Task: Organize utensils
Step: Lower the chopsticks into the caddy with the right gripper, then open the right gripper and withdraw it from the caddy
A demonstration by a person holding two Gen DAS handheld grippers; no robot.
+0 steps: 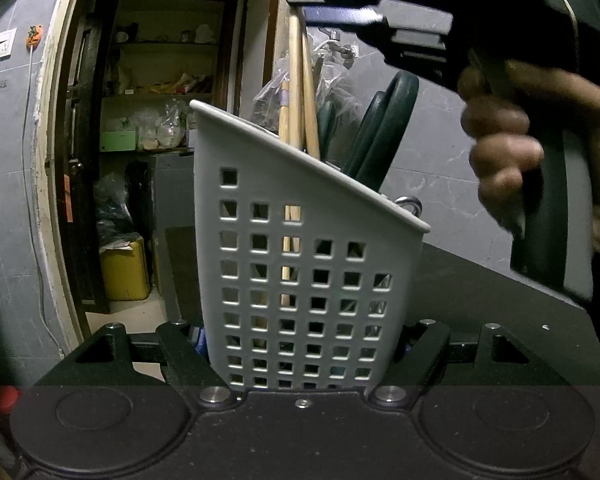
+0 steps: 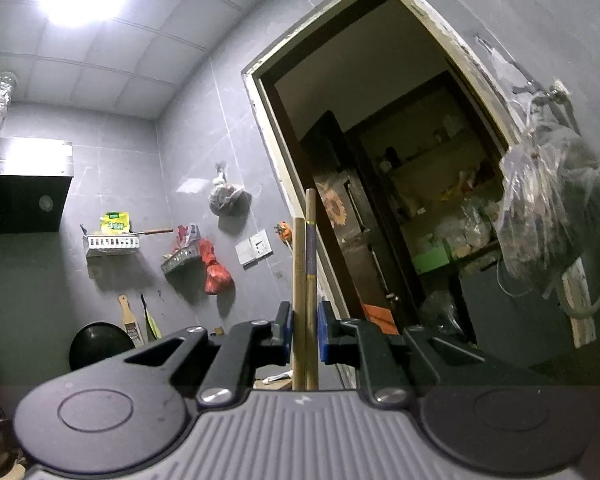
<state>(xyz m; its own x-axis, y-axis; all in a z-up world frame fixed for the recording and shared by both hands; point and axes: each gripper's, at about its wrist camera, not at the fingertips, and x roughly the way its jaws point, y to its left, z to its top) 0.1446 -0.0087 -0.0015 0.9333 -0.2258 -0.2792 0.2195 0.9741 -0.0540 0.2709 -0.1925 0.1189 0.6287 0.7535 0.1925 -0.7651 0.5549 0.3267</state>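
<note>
— Where do we have the holder?

— Our left gripper (image 1: pixel 300 344) is clamped on the white plastic utensil holder (image 1: pixel 300 264), one finger on each side of its base. The holder stands upright over the dark table (image 1: pixel 480 280), right in front of the left camera; we cannot tell whether its base rests on the table. Its rim slopes down to the right, and its wall is full of square holes.

— What do we see inside it?

— Dark green handles (image 1: pixel 384 132) poke above the rim toward the right, and a small metal ring (image 1: pixel 410 204) shows at the low corner. Wooden sticks run down into it behind the rim; we can follow them through the holes.

— And our other hand?

— Our right hand (image 1: pixel 520 140) is at the upper right of the left view, fingers wrapped round the handle of the right gripper (image 2: pixel 304 336). That gripper is closed on a pair of wooden chopsticks (image 2: pixel 305 280), the blue pads pressing them from both sides. From its own camera the chopsticks stand nearly upright, one with a dark band near its top.

— Where are the chopsticks against the holder?

— In the left view they hang below the right gripper, and their lower ends reach into the holder, left of the green handles.
</note>
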